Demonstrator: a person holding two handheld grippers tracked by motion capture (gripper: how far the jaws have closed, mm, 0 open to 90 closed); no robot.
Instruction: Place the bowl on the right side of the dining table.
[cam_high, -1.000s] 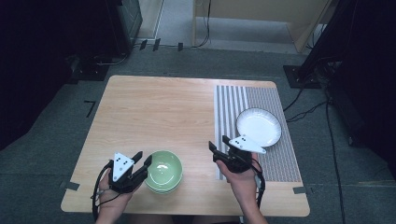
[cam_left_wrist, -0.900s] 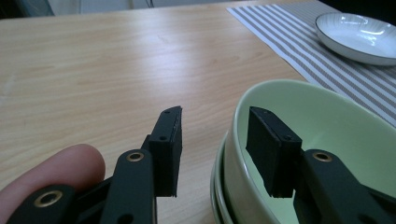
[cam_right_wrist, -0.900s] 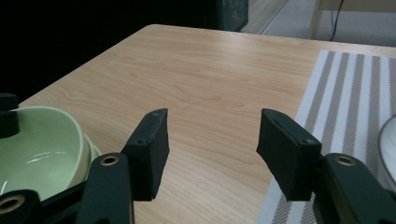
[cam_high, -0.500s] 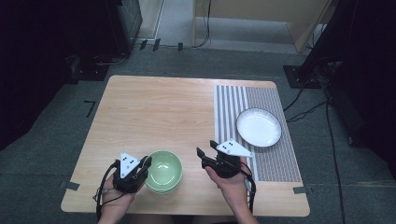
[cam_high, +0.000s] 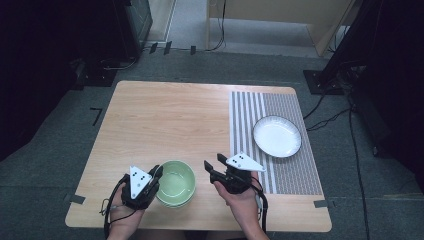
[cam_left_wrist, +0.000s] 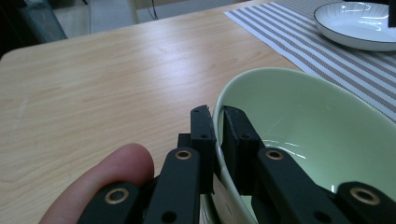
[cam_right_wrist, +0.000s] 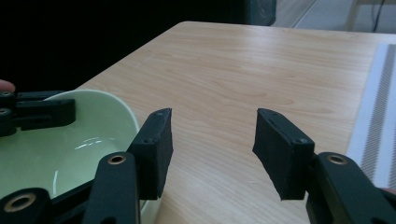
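Observation:
A pale green bowl sits near the table's front edge. My left gripper is shut on its left rim: in the left gripper view the rim of the bowl stands pinched between the two jaws of the left gripper. My right gripper is open just right of the bowl, tips pointing left, nothing between them. In the right gripper view, the right gripper has its jaws wide apart over bare wood, with the bowl at the left.
A white plate with a dark rim lies on a grey striped mat at the right of the wooden table. Cables trail from both grippers toward the front edge. Dark floor surrounds the table.
My right gripper has moved left from beside the plate to beside the bowl. My left gripper has closed in on the bowl's left rim.

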